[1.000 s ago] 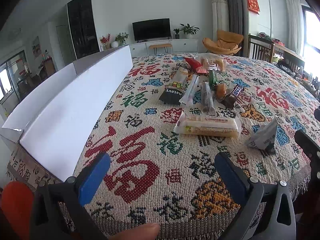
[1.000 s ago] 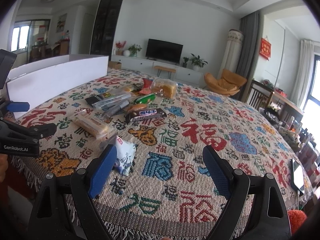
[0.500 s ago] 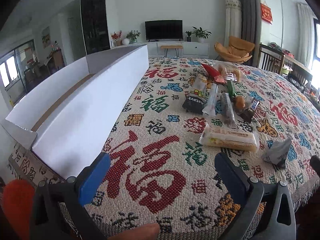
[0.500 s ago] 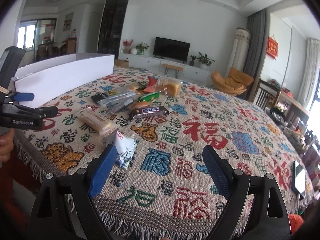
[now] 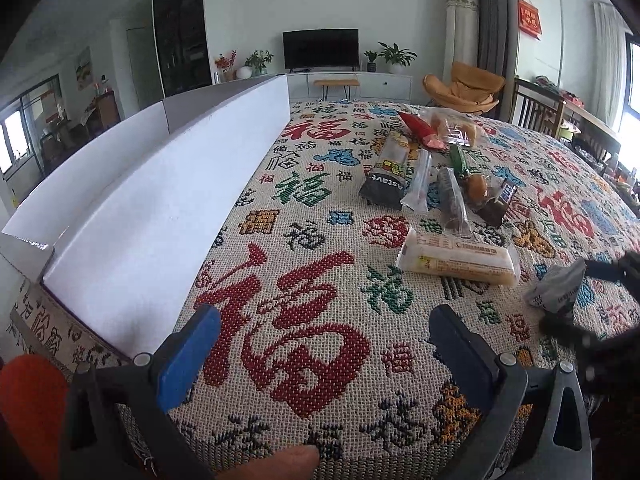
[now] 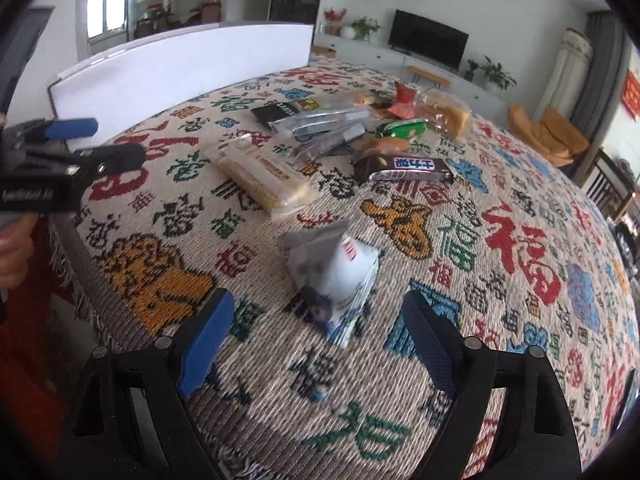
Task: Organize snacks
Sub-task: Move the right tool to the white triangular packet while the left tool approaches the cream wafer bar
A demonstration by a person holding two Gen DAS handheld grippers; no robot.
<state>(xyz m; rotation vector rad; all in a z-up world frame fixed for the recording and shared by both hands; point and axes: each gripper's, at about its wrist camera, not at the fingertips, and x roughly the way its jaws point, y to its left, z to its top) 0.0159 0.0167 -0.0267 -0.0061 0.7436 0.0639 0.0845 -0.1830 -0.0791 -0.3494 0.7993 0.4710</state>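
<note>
So the right gripper is lined up on the small white-and-grey packet, which sits on the worktop straight ahead of it, just past the fingertips and roughly centred between them. The packet's long axis runs more or less away from the gripper, tilted a bit to the left, so the jaws would close across its narrow width. That looks like the first pick to me. Right gripper is spread wide, holding nothing and touching nothing.

Left gripper is also wide open and empty, hovering over bare cloth near the white box on its left. From its view the packet is far off to the right, so the right hand is clearly nearer.

The other snacks, like the long cracker pack and the chocolate bar, lie farther back in a loose pile. Nothing looks to be in the box yet, though its inside is hidden.
</note>
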